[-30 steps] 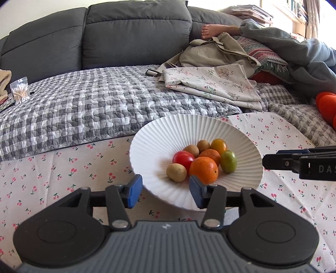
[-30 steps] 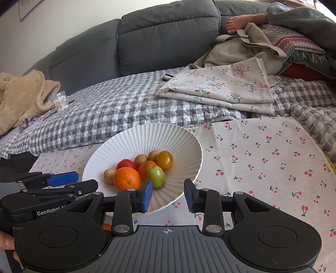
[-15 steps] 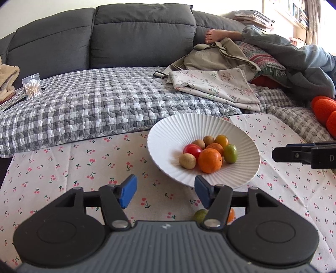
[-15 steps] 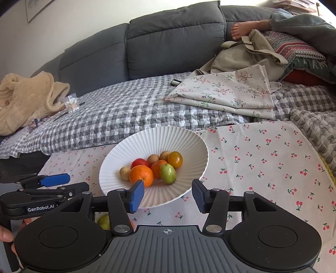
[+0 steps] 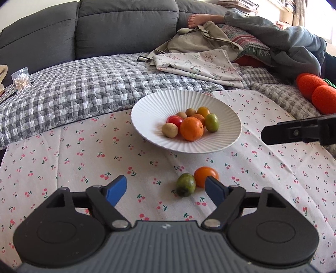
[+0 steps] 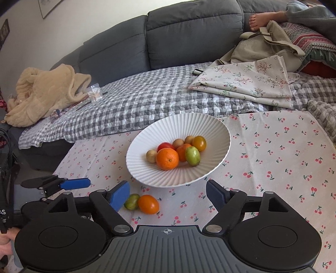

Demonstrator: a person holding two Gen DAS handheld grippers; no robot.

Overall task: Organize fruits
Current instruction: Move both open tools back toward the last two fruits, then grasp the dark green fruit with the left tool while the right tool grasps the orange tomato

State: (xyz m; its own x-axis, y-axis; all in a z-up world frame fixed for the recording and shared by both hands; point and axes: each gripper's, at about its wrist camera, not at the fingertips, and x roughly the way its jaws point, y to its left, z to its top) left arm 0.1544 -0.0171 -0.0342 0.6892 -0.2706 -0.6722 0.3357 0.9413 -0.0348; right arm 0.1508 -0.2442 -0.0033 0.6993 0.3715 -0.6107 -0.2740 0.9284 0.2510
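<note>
A white ribbed bowl (image 5: 151, 107) (image 6: 216, 130) on the cherry-print cloth holds several small fruits, among them an orange (image 5: 191, 128) (image 6: 167, 158) and a green fruit (image 5: 211, 122) (image 6: 192, 156). Two loose fruits lie on the cloth in front of the bowl: a green one (image 5: 185, 184) (image 6: 131, 201) and an orange tomato (image 5: 204, 175) (image 6: 148, 204). My left gripper (image 5: 167, 191) is open and empty, just short of the loose pair. My right gripper (image 6: 167, 195) is open and empty, above the loose pair and the bowl's near rim. Each gripper shows at the edge of the other's view.
A grey sofa with a checked quilt (image 5: 84, 88) lies behind the table. Folded floral cloth (image 5: 197, 63), a bag, a person's bare foot (image 5: 197, 20), a toothpick box (image 5: 20, 82), orange cushions (image 5: 315, 92) and a beige robe (image 6: 44, 92) are around.
Both grippers have pulled back from the bowl and opened wider. The two loose fruits in front of the bowl have come into view.
</note>
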